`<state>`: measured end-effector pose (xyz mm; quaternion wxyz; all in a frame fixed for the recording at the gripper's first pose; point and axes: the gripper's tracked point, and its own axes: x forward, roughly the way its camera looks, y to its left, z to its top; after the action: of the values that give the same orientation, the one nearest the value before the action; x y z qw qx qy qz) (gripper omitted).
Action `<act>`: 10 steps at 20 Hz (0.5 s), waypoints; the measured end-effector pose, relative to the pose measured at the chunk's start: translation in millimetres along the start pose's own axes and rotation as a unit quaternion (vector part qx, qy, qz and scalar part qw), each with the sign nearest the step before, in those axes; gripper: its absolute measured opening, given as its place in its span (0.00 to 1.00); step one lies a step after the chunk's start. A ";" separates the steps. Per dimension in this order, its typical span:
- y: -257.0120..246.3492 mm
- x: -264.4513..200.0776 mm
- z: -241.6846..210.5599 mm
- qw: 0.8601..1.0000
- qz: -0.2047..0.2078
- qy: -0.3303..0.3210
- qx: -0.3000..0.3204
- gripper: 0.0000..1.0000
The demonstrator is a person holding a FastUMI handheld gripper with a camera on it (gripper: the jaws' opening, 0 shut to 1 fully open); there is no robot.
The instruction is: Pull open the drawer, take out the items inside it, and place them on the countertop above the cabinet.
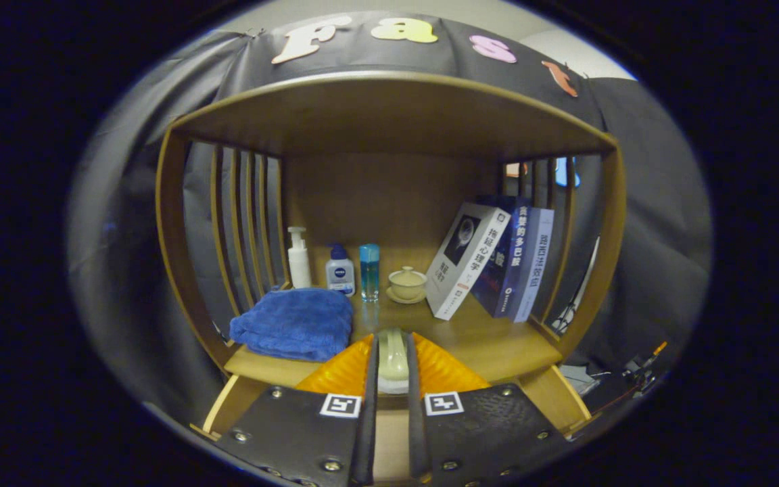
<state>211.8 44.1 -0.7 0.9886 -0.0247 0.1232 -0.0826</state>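
Note:
My gripper (393, 358) is shut on a small pale, cup-like item (393, 353), pinched narrowly between both fingers. The item hangs right over the front edge of the wooden countertop (498, 345), just right of a folded blue towel (295, 323). Its lower part is hidden between my fingers, so I cannot tell whether it touches the wood. Beyond my fingers, a lidded tea bowl on a saucer (407, 284) stands in the middle of the countertop.
At the back left stand a white pump bottle (299, 258), a small blue-capped bottle (340, 270) and a tall blue bottle (369, 272). Three books (498, 260) lean at the right. Slatted wooden sides (241, 223) and a top board (389, 115) enclose the shelf.

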 end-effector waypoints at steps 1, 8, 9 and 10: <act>-0.2 -11.0 1.4 1.000 0.001 -0.009 -0.001 0.20; -0.2 -75.8 -18.7 0.999 0.008 -0.045 -0.004 0.20; 0.9 -82.5 -22.4 0.999 0.010 -0.048 -0.005 0.20; 4.2 -87.9 -26.6 0.998 0.016 -0.053 -0.005 0.20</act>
<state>121.9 62.3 -5.7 0.9948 -0.0317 0.0717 -0.0647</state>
